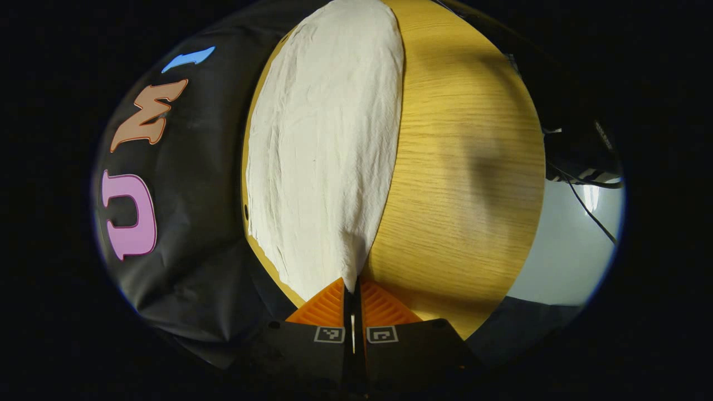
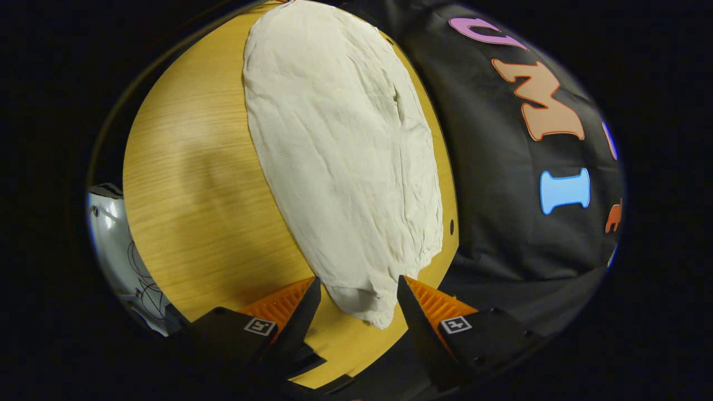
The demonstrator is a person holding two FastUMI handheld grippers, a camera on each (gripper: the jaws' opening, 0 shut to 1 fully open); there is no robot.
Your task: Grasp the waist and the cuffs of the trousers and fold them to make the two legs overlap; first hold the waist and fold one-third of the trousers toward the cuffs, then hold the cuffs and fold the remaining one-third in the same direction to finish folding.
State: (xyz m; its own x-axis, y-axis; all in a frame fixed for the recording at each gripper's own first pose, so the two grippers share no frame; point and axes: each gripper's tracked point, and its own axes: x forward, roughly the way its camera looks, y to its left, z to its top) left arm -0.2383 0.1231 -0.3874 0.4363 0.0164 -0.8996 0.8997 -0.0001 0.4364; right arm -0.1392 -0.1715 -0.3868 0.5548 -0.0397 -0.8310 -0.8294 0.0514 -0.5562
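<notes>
- The cream-white cloth trousers (image 1: 326, 145) are laid out lengthwise on the round, light-wood table (image 1: 462, 167), along its edge by the booth wall.
- A corner of the trousers is pinched by the left gripper (image 1: 353, 287), its fingers pressed together on the fabric.
- The right gripper (image 2: 356, 292) is held spread wide (nothing clamped), with the near end of the trousers (image 2: 345, 150) lying between its fingers.

right tool (image 2: 356, 292) — fingers spread wide, straddling trouser end | trousers (image 2: 345, 150) — pale, flat along desk's far edge | desk (image 2: 195, 184) — wood grain, bare near side
</notes>
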